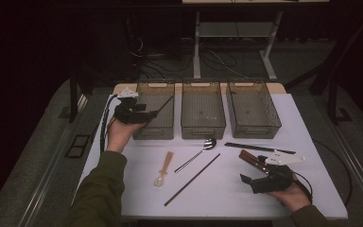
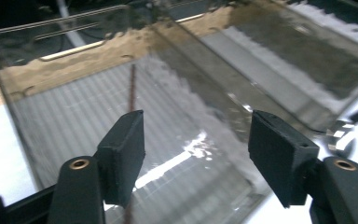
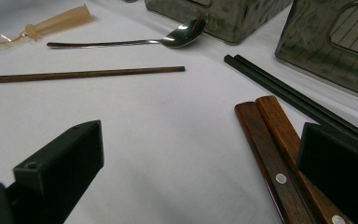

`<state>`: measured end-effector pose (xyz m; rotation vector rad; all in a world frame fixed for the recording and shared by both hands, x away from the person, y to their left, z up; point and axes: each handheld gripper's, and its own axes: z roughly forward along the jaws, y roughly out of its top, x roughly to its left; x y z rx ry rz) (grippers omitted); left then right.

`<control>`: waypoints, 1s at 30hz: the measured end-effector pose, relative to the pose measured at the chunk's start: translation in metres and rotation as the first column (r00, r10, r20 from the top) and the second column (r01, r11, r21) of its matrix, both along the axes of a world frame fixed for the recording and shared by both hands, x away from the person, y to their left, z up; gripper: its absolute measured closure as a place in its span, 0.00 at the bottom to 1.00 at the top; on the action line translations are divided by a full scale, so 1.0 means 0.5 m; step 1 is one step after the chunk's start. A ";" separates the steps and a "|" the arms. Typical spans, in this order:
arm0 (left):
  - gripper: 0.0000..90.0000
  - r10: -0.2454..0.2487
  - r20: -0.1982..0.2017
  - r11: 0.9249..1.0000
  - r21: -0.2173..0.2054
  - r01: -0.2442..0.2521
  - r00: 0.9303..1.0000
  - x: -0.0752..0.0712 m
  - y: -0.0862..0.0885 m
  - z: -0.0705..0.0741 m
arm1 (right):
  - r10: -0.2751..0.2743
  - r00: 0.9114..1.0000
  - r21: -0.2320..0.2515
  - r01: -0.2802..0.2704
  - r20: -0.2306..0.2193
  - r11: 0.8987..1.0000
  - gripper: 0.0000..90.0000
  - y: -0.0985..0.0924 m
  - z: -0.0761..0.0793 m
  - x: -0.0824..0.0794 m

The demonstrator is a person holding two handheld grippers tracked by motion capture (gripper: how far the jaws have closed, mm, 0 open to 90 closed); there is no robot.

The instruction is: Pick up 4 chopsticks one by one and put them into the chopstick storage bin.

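L gripper (image 2: 196, 154) jaws apart, gripping nothing — thin dark-brown chopstick (image 2: 132, 88) lies slanted in the left bin (image 1: 144, 128), tip over rim. R gripper (image 3: 200, 172) wide open, empty, by wooden handles (image 3: 272, 140).

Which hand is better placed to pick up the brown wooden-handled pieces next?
Right. The right gripper is open with its jaws beside the wooden-handled pieces. The left gripper is open over the left bin, where a thin brown stick lies.
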<state>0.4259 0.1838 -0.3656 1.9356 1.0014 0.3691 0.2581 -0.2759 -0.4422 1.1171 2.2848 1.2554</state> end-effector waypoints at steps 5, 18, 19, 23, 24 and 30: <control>0.33 -0.062 0.001 0.998 -0.004 0.062 0.998 -0.038 -0.013 0.004 | -0.001 1.000 -0.001 0.001 0.000 1.000 0.01 0.000 0.000 0.000; 0.20 -0.122 0.040 0.993 -0.004 0.122 0.992 -0.135 -0.039 -0.021 | -0.001 1.000 -0.001 0.001 -0.003 1.000 0.01 0.001 -0.001 -0.001; 0.20 -0.125 0.036 0.992 -0.003 0.125 0.991 -0.142 -0.041 -0.023 | -0.001 1.000 -0.001 0.001 -0.003 1.000 0.01 0.001 -0.001 -0.001; 0.20 -0.150 0.027 0.989 0.000 0.150 0.988 -0.170 -0.050 -0.034 | -0.001 1.000 0.001 0.001 0.001 1.000 0.01 0.001 0.001 -0.003; 0.20 -0.155 0.026 0.988 -0.001 0.155 0.988 -0.179 -0.053 -0.038 | -0.001 1.000 0.002 0.001 0.002 1.000 0.01 0.001 0.001 -0.003; 0.22 -0.199 0.019 0.980 0.015 0.198 0.980 -0.229 -0.078 -0.057 | 0.004 1.000 0.000 -0.004 0.004 1.000 0.01 0.001 0.001 -0.003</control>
